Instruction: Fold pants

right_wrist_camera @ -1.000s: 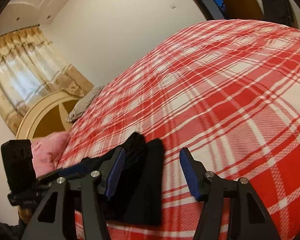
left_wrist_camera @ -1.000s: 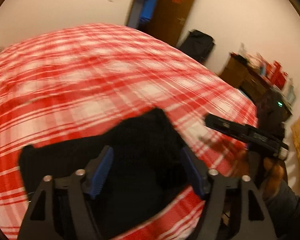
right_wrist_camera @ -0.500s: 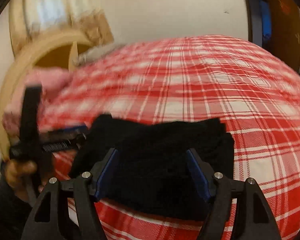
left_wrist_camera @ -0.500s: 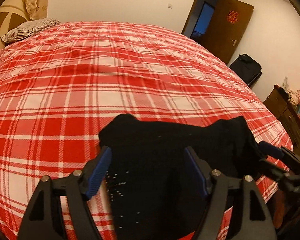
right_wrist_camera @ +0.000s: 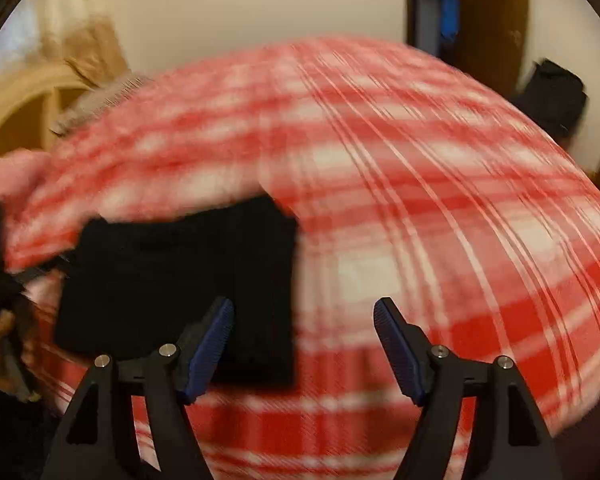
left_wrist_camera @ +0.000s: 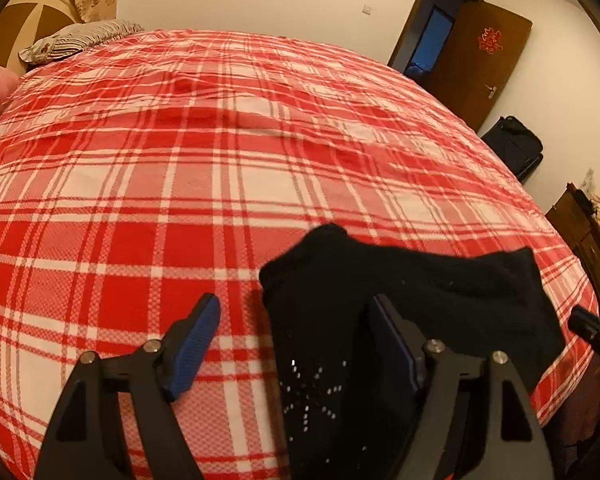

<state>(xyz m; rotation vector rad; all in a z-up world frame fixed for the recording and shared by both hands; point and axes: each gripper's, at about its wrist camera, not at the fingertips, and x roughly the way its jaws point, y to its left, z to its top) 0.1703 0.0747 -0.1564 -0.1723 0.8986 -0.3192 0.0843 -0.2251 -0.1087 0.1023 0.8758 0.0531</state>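
While each hand-held gripper (left_wrist_camera: 296, 340) (right_wrist_camera: 304, 344) gapes empty, folded pants (left_wrist_camera: 400, 300) lie crosswise on the bed (left_wrist_camera: 180, 160)

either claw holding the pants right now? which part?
Nothing is held. Left claw is open, its right pad over the folded black pants without clamping. Right claw is open too, above the plaid bedspread.
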